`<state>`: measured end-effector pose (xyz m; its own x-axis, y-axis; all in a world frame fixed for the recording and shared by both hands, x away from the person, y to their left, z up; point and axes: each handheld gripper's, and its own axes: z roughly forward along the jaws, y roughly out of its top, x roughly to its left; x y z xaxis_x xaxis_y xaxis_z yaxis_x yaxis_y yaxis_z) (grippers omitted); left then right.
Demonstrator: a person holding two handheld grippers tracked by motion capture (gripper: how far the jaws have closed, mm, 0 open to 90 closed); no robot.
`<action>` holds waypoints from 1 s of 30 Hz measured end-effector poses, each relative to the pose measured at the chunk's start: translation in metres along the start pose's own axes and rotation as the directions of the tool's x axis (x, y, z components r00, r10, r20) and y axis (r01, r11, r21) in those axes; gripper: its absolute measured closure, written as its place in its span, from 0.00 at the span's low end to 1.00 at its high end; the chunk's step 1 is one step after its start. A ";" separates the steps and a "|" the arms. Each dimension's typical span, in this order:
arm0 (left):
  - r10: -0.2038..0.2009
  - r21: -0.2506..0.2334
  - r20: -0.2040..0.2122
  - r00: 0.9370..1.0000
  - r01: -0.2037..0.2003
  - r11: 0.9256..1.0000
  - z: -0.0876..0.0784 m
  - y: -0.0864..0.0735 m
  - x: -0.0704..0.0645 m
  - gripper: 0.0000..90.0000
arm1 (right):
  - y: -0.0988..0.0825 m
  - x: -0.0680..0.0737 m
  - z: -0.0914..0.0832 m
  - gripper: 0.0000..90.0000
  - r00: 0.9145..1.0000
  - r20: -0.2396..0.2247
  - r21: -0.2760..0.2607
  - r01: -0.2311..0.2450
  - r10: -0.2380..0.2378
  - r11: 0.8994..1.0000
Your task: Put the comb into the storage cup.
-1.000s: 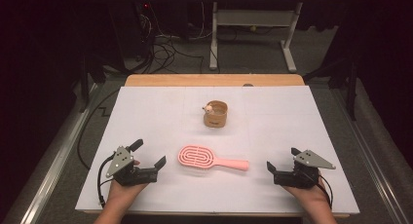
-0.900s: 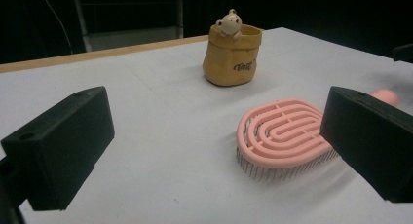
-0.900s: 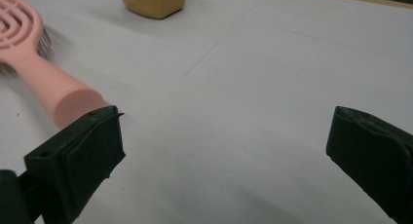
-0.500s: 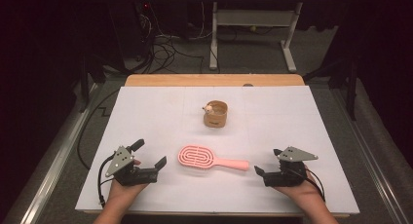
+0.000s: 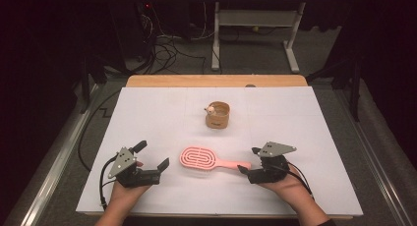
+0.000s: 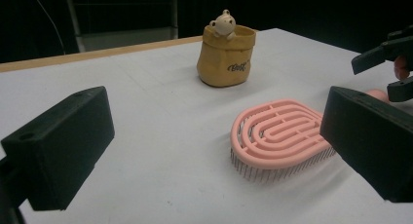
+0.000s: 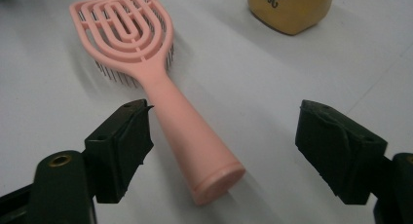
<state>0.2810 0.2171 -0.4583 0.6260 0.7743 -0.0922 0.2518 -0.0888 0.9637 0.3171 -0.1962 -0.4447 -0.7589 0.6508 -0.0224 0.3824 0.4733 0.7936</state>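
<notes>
A pink hairbrush lies flat on the white table, bristles down, with its handle pointing right. My right gripper is open, and the handle's end lies between its jaws. In the right gripper view the handle runs up between the two jaws of the right gripper, closer to the left one and untouched by either. My left gripper rests open on the table, left of the brush head and apart from it. The left gripper looks at the brush head and a tan pot.
The tan pot with a small bear figure on its rim stands behind the brush, mid-table. A white sheet covers the table, with a wooden strip at its far edge. Cables and a desk frame lie on the floor beyond.
My right gripper has slid left to the brush, so its open jaws now stand on either side of the handle's end. The left gripper and the brush have stayed put.
</notes>
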 end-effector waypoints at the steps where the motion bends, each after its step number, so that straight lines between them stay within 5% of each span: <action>1: -0.001 0.000 0.000 1.000 0.001 1.000 0.000 0.000 0.000 0.00 | 0.002 0.001 0.001 0.26 1.000 -0.003 -0.002 0.007 -0.007 1.000; 7: -0.002 0.002 -0.003 1.000 0.002 1.000 -0.001 -0.001 0.000 0.00 | 0.013 0.009 0.007 0.45 0.999 -0.039 -0.004 0.023 -0.023 1.000; 9: 0.000 0.003 -0.004 1.000 0.000 1.000 -0.001 -0.001 0.000 0.00 | 0.016 0.009 0.012 0.54 0.997 -0.071 0.032 0.044 -0.042 0.999; 15: 0.001 0.007 -0.006 1.000 -0.001 1.000 -0.002 -0.001 0.001 0.00 | 0.012 0.007 0.023 0.48 0.995 -0.087 0.110 0.061 -0.052 0.992; 30: -0.002 0.008 -0.003 1.000 0.002 1.000 -0.001 -0.002 0.001 0.00 | 0.009 0.004 0.027 0.53 0.987 -0.127 0.156 0.116 -0.097 0.981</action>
<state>0.2802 0.2187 -0.4599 0.6232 0.7765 -0.0931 0.2591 -0.0927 0.9614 0.3321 -0.1736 -0.4547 -0.8530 0.5215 -0.0220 0.3690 0.6323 0.6813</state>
